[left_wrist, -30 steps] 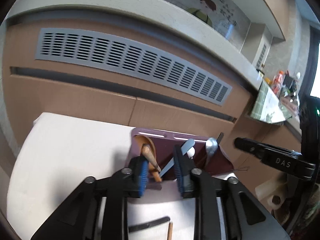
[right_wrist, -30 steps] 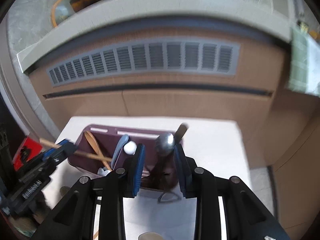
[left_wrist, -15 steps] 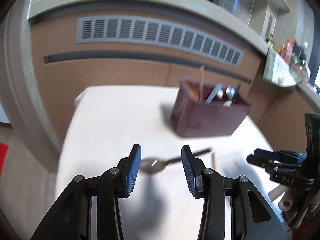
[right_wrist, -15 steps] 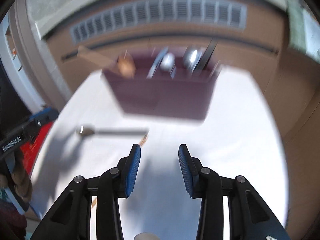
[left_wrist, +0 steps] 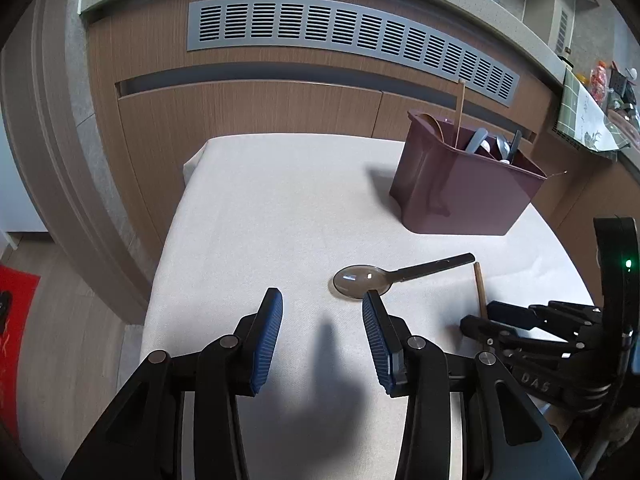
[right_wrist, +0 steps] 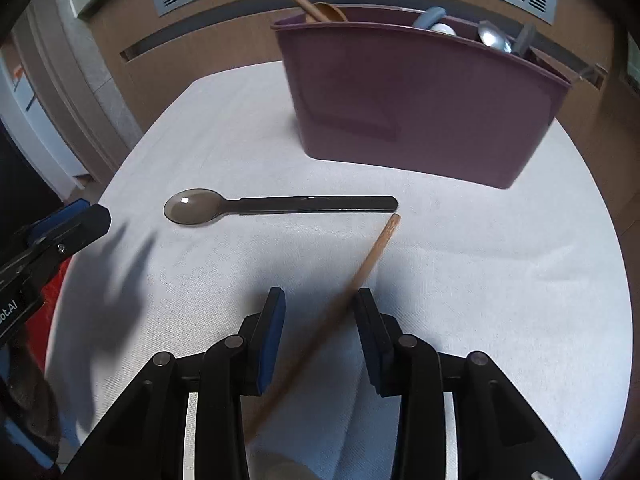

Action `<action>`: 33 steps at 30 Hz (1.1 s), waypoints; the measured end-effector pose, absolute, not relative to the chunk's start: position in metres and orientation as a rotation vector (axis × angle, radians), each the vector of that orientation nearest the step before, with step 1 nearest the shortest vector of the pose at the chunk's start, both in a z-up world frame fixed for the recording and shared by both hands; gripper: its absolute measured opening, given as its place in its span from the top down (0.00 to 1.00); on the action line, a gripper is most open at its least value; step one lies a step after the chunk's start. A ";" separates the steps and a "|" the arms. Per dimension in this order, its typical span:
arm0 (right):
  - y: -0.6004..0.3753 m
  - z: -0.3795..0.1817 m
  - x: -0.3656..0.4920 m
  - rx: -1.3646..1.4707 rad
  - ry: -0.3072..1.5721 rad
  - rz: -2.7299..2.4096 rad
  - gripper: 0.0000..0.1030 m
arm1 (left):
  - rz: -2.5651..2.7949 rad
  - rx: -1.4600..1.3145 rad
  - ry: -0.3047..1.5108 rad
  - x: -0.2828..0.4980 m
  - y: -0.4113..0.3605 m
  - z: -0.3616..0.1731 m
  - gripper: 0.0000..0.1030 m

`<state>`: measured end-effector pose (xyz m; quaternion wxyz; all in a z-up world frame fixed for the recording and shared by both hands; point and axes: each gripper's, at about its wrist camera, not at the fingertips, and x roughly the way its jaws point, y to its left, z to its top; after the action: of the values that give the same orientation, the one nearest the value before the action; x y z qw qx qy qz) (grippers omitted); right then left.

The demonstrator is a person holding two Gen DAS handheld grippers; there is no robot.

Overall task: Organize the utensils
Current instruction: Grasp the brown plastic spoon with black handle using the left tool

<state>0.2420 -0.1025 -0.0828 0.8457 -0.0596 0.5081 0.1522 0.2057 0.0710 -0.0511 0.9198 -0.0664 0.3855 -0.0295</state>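
Note:
A maroon utensil holder (left_wrist: 460, 192) (right_wrist: 416, 100) stands on the white table and holds a wooden spoon, a wooden stick and several metal and grey utensils. A dark translucent spoon (left_wrist: 384, 276) (right_wrist: 256, 206) lies flat in front of it. A wooden chopstick (right_wrist: 360, 276) (left_wrist: 480, 292) lies slanted beside the spoon's handle end. My left gripper (left_wrist: 322, 320) is open and empty, just short of the spoon's bowl. My right gripper (right_wrist: 320, 320) is open, its fingers on either side of the chopstick without touching it.
The white cloth-covered table (left_wrist: 260, 208) has its left edge close to a wooden cabinet front with a grey vent grille (left_wrist: 352, 32). A red mat (left_wrist: 16, 320) lies on the floor at the left.
Both grippers have pulled back from the holder and come down low over the table. The left now faces the dark spoon; the right now straddles the chopstick.

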 end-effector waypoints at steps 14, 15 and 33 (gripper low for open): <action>-0.180 -0.081 0.231 -0.211 1.012 0.267 0.94 | -0.203 -0.198 0.882 0.278 0.051 -0.076 0.58; -0.190 -0.081 0.232 -0.194 1.014 0.250 0.94 | -0.216 -0.200 0.894 0.284 0.049 -0.078 0.58; -0.225 -0.083 0.231 -0.026 1.003 0.330 0.70 | -0.285 -0.133 1.022 0.253 0.026 -0.088 0.58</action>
<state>0.2307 -0.2249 -0.0831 0.8638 -0.0125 0.4784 0.1576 0.2534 0.0260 -0.0878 0.8606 -0.0633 0.4868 -0.1357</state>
